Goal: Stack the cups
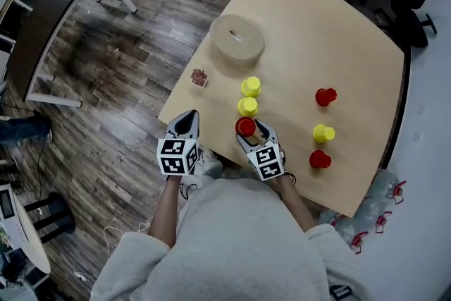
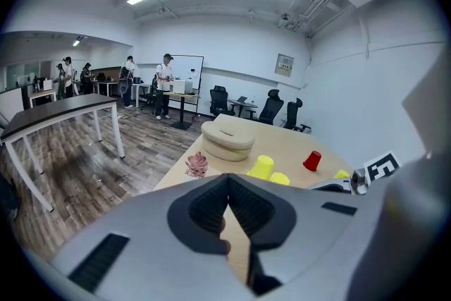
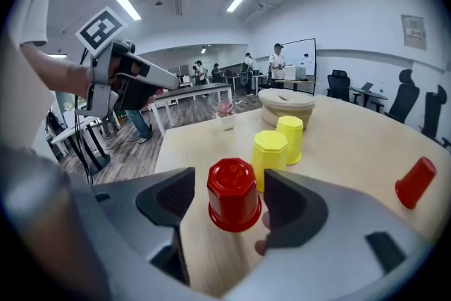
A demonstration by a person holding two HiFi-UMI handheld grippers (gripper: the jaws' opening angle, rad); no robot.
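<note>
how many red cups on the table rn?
3. Nearest red cup stands between the open jaws of the right gripper; second red cup sits farther back on the right; third red cup near the front right edge of the table. None seems hidden.

No legible text or numbers anywhere, wall notice (image 2: 285, 65) too small to read, framed wall sign (image 3: 414, 29) likewise

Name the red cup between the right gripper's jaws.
The leftmost red cup in the head view, beside the two yellow cups; the open right gripper flanks it.
</note>
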